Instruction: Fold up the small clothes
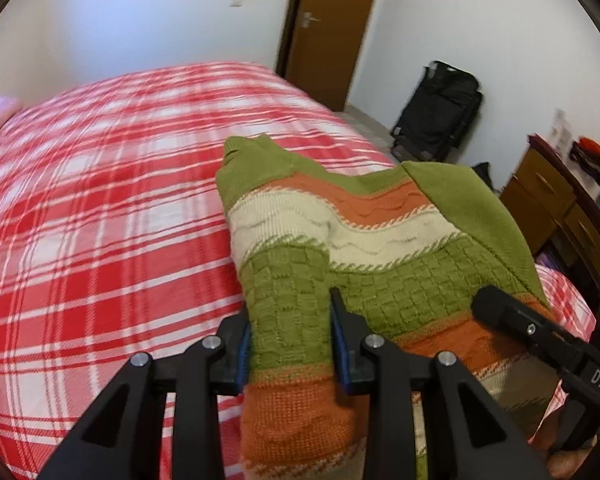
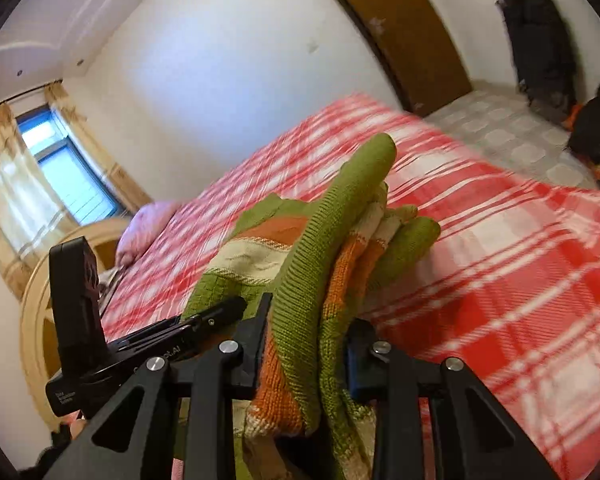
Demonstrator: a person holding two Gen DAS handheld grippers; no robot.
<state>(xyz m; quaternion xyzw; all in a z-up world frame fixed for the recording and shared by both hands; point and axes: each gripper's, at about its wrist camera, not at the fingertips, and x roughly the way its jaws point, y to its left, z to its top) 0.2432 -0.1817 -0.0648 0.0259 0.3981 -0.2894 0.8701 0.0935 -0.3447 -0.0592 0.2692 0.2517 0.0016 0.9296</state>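
A knitted sweater [image 1: 380,232] with green, orange and cream stripes is lifted partly off the red and white plaid bed [image 1: 100,200]. My left gripper [image 1: 290,312] is shut on a bunched green and orange part of its near edge. One finger [image 1: 500,308] of the right gripper presses on the same sweater further right. In the right wrist view my right gripper [image 2: 310,316] is shut on a thick bunch of the sweater [image 2: 352,200], whose green edge stands up in front of the camera. The left gripper's fingers [image 2: 220,312] show just to the left, on the cloth.
A brown door [image 1: 332,20] and a black bag [image 1: 440,112] stand beyond the bed's far corner. A wooden dresser [image 1: 548,192] with clutter is at the right. A pink pillow [image 2: 148,228], a cream headboard [image 2: 36,320] and a curtained window [image 2: 60,168] lie at the bed's head.
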